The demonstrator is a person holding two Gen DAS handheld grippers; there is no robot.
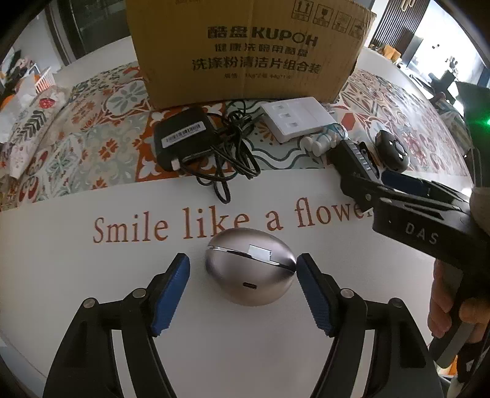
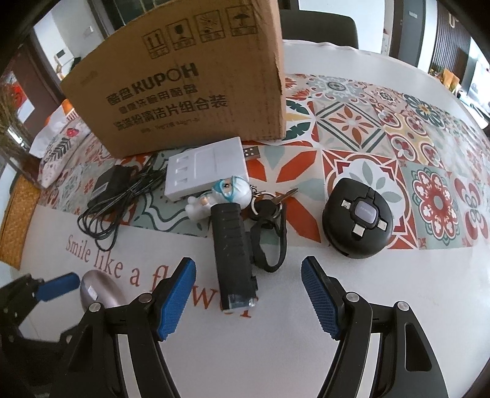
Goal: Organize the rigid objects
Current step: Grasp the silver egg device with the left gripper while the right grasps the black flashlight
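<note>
Silver egg-shaped case (image 1: 250, 265), long axis slanting across spread left jaws, black flashlight (image 2: 233, 256) lengthwise between spread right jaws

A home dining room: a patterned tablecloth (image 2: 352, 122) covers the round tabletop (image 1: 92, 290), a dining chair (image 2: 318, 26) behind.

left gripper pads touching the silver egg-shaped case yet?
Partly. In the left wrist view the right pad meets the silver egg-shaped case; white table shows between the left pad and case.

One cardboard box (image 2: 183, 91), one silver case (image 1: 249, 266), one flashlight (image 2: 234, 254), one wall plate (image 2: 205, 168), one charger (image 1: 180, 137).
</note>
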